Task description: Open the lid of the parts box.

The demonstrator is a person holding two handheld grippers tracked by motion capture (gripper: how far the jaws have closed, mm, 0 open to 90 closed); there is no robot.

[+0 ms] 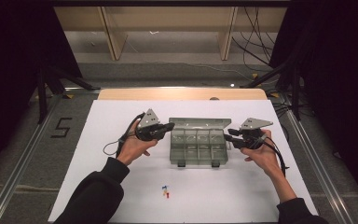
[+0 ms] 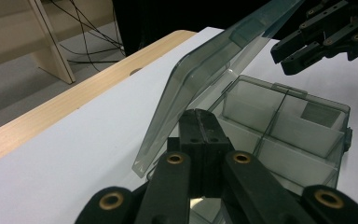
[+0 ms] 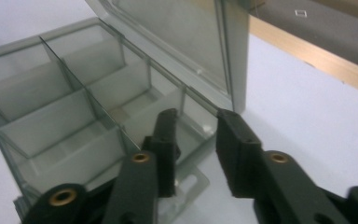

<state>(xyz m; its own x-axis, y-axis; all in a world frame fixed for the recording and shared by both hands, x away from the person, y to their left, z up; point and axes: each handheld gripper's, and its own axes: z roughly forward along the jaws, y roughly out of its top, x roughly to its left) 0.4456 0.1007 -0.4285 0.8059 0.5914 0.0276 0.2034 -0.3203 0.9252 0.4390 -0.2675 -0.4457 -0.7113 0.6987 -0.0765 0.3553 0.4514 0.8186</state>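
A translucent grey compartment box [image 1: 198, 148] stands mid-table with its lid [image 1: 199, 123] tilted up at the far side. My left gripper [image 1: 170, 126] is shut, its tips against the box's left end below the lid's corner, nothing between them. In the left gripper view the joined jaw tips [image 2: 199, 122] meet the lid [image 2: 205, 79] and the box [image 2: 303, 135]. My right gripper [image 1: 227, 135] is open at the box's right end. In the right gripper view its jaws [image 3: 198, 121] straddle the end wall of the box [image 3: 51, 107], one jaw over a compartment, one outside, with gaps showing.
A few small coloured pieces [image 1: 166, 191] lie on the white table top [image 1: 121, 186] near the front. A wooden strip [image 1: 182, 94] edges the far side. Cables [image 1: 261, 46] and wooden shelf legs [image 1: 114, 37] stand beyond. A "5" [image 1: 61, 127] marks the floor at left.
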